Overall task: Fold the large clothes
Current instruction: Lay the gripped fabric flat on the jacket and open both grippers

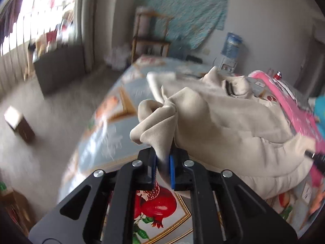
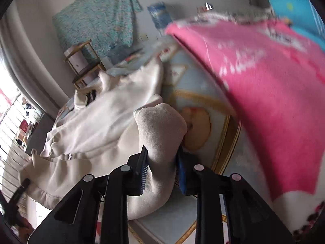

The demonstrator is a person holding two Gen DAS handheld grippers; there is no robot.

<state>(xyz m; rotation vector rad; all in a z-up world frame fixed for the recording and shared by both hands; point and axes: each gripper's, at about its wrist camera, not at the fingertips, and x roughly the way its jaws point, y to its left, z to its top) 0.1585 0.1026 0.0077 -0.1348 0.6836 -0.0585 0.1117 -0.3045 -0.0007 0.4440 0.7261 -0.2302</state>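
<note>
With both of my tools gripping, I judge the fold is just beginning. My left gripper (image 1: 163, 167) pinches a bunched edge of the one beige sweatshirt (image 1: 219, 122); my right gripper (image 2: 161, 169) pinches its ribbed cuff (image 2: 160, 126). It lies crumpled on the bed (image 1: 113, 134), beside one pink blanket (image 2: 264, 93). Next: lift and spread it flat.

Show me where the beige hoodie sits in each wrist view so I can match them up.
Left wrist: the beige hoodie fills centre and right, a fold pinched in the left gripper.
Right wrist: it spreads across centre-left, its ribbed cuff clamped in the right gripper.
Shared landmark: the turquoise cloth on the wall.
</note>
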